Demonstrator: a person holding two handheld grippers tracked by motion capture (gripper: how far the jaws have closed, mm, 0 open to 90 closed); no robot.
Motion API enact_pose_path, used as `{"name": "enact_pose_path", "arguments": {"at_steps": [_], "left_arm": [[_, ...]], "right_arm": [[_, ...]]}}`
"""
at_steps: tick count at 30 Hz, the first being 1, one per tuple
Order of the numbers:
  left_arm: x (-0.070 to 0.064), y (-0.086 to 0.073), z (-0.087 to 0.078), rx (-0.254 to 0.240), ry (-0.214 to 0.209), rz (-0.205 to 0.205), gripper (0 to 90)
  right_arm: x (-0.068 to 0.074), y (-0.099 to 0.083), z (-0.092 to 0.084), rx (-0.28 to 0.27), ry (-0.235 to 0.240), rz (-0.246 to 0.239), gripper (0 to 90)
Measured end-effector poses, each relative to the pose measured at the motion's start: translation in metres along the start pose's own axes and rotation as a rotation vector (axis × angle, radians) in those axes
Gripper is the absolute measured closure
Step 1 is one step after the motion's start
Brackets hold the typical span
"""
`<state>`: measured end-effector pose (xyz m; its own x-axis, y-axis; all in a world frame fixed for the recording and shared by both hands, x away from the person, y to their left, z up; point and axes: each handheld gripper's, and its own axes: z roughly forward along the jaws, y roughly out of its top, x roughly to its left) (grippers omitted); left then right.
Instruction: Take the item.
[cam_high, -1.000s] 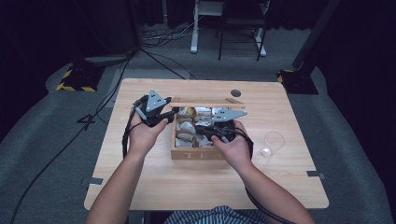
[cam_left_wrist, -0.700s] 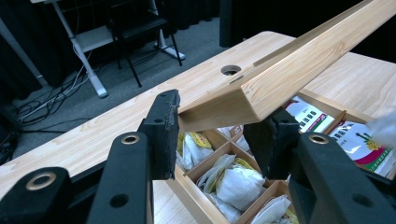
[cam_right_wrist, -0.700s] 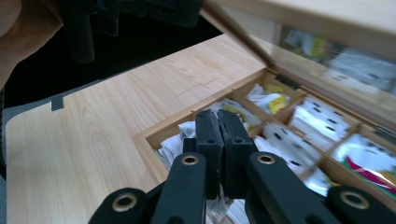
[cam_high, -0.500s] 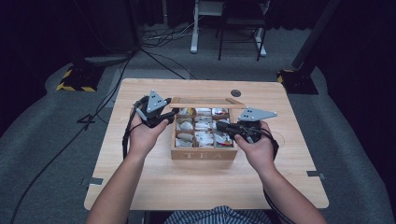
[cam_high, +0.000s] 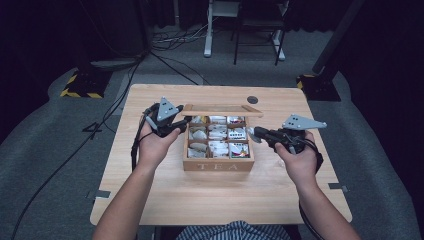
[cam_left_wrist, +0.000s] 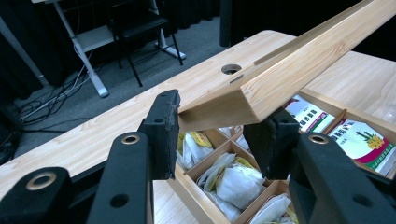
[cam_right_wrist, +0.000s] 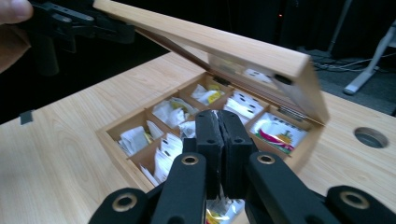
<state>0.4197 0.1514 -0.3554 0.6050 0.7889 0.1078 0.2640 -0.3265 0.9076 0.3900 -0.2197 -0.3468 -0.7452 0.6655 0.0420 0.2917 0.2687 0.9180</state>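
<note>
**High view first: tea box lid held up, right gripper off to the side**

High view: tea box (cam_high: 218, 162) mid-table; left gripper (cam_high: 172, 125) clamps the raised lid (cam_high: 221, 110) at its left corner. Right gripper (cam_high: 252, 133) beside the box's right wall, clenched on nothing.

Left gripper view: pads (cam_left_wrist: 164, 133) bite the lid corner (cam_left_wrist: 261, 91). Stiff, light, smooth wood, likely hinged; best gripped at the edge.

Right gripper view: jaws pressed together, empty, over tea bags (cam_right_wrist: 173, 112). Bags look soft and light; pinch one by its top.
</note>
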Motion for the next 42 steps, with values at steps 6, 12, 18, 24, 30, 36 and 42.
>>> {"name": "enact_pose_path", "arguments": {"at_steps": [6,12,18,24,30,36,42], "left_arm": [[0.0,0.0,0.0,-0.003,0.0,-0.003,56.2],[0.0,0.0,0.0,-0.001,0.001,-0.003,56.2],[0.0,0.0,0.0,0.0,0.001,-0.003,56.2],[0.0,0.0,0.0,0.0,0.001,-0.004,56.2],[0.0,0.001,0.0,-0.004,0.008,-0.002,56.5],[0.0,0.002,0.0,0.003,0.0,-0.001,56.6],[0.0,0.002,-0.001,0.007,0.004,0.001,56.8]], "right_arm": [[-0.01,-0.002,-0.012,0.013,-0.038,0.005,88.1],[-0.019,-0.003,-0.023,0.014,-0.065,0.01,88.1],[-0.027,-0.003,-0.033,0.025,-0.085,0.019,88.1],[-0.036,-0.006,-0.041,0.054,-0.11,0.026,88.0],[-0.044,-0.011,-0.052,0.058,-0.146,0.045,88.1],[-0.05,-0.018,-0.059,0.068,-0.182,0.05,88.0],[-0.057,-0.027,-0.066,0.074,-0.213,0.067,88.1]]}}
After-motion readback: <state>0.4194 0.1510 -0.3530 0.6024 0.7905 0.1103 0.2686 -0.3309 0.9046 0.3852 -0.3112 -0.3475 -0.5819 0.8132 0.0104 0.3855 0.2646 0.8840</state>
